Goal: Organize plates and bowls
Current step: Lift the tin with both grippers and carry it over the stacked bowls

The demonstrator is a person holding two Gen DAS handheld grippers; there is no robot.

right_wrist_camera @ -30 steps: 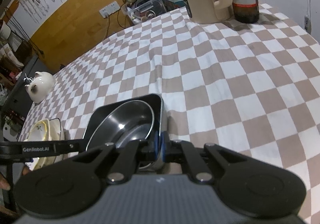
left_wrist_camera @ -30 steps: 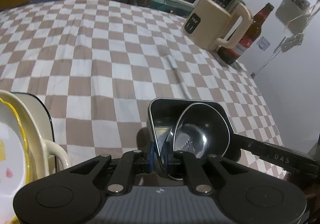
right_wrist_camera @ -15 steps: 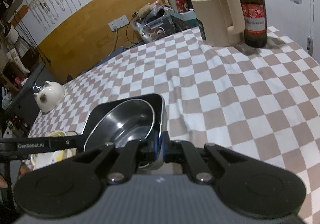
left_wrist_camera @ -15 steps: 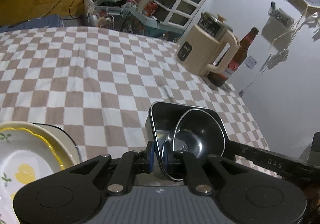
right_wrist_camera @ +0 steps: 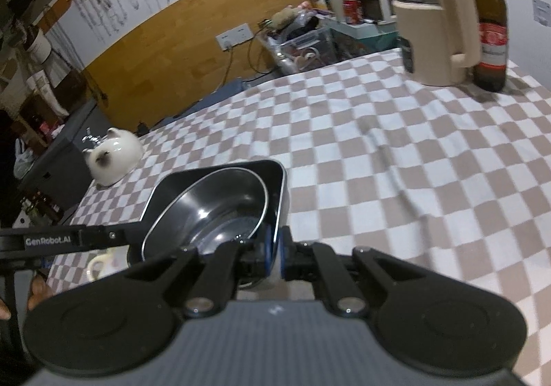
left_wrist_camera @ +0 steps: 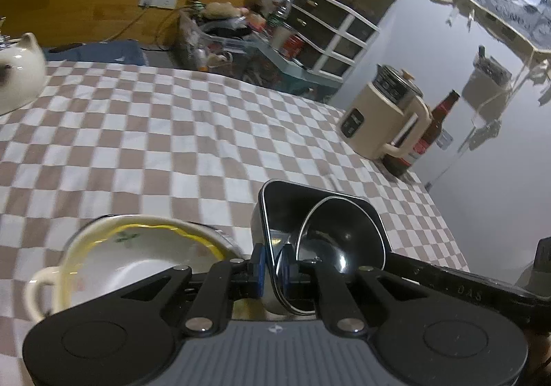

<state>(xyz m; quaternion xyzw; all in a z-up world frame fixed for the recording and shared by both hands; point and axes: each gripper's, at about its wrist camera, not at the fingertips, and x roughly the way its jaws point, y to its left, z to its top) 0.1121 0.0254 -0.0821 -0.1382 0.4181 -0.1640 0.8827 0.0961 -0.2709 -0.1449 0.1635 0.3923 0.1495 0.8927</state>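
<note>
A black square bowl (left_wrist_camera: 275, 214) with a round steel bowl (left_wrist_camera: 339, 234) nested inside is held in the air between both grippers. My left gripper (left_wrist_camera: 273, 270) is shut on the square bowl's near rim. My right gripper (right_wrist_camera: 274, 253) is shut on the opposite rim of the square bowl (right_wrist_camera: 280, 193), with the steel bowl (right_wrist_camera: 213, 210) inside it. Below to the left, a white scalloped plate with a yellow rim (left_wrist_camera: 137, 251) sits in a cream handled dish (left_wrist_camera: 36, 286); it shows partly in the right wrist view (right_wrist_camera: 103, 262).
The table has a brown and white checkered cloth (left_wrist_camera: 172, 145). A cream kettle (left_wrist_camera: 382, 124) and a beer bottle (left_wrist_camera: 434, 131) stand at the far right corner. A white cat-shaped teapot (right_wrist_camera: 113, 155) sits at the far left edge. Cluttered shelves stand behind the table.
Both grippers have lifted the nested bowls higher and carried them leftward over the table. The white plate stack now lies right beside and under the bowls.
</note>
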